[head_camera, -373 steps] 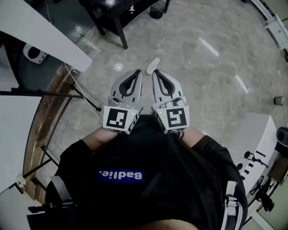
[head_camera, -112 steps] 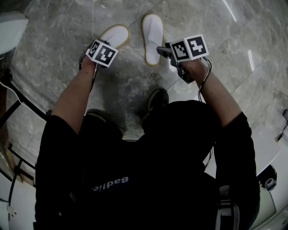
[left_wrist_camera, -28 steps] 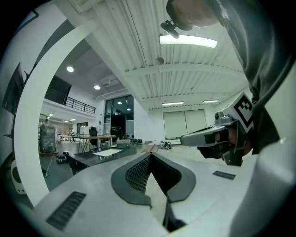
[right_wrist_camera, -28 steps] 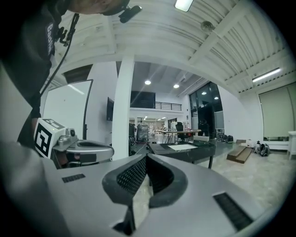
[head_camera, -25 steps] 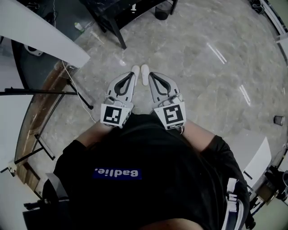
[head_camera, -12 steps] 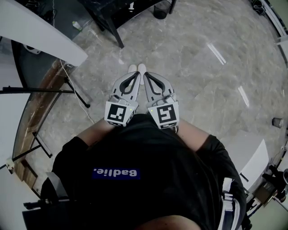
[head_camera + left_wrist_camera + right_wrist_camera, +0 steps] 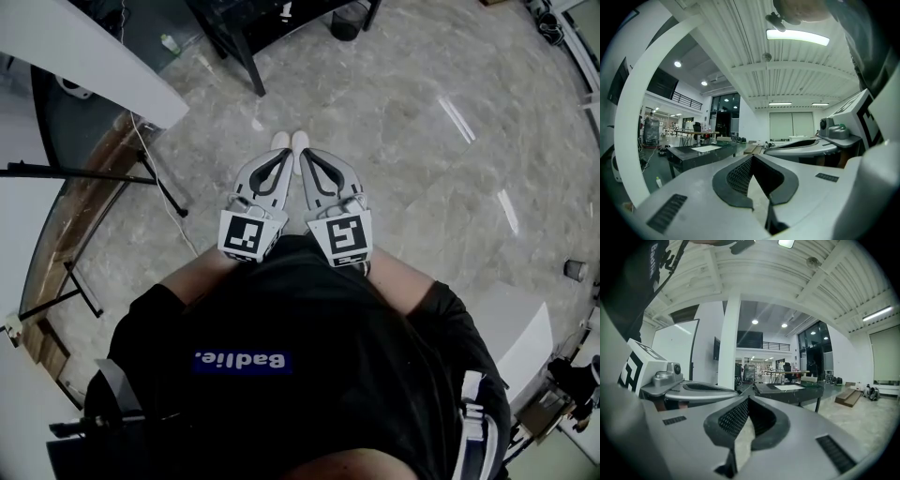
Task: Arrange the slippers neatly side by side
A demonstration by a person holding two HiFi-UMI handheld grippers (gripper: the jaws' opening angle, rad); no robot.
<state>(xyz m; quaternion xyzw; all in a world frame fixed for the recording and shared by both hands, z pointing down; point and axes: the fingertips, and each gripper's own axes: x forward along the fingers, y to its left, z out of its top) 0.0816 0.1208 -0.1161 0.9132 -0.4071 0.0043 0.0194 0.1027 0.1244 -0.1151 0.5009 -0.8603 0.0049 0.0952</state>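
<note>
In the head view, the left claw (image 7: pixel 282 161) and the right claw (image 7: pixel 305 161) are being held level and side by side close to the body, each fully closed and gripping nothing. This is being judged a rest pose, with the pair apparently already set down. The slippers (image 7: pixel 299 141) are lying on the floor (image 7: pixel 422 187) just beyond the claw tips, close together, but only their white rounded ends are being shown. The rest is being covered by the claws, so alignment cannot be confirmed. In the left gripper view, the jaws are being seen pressed together and empty, with the slippers left below the frame. In the right gripper view, the same is being shown, and only the room lies ahead.
</note>
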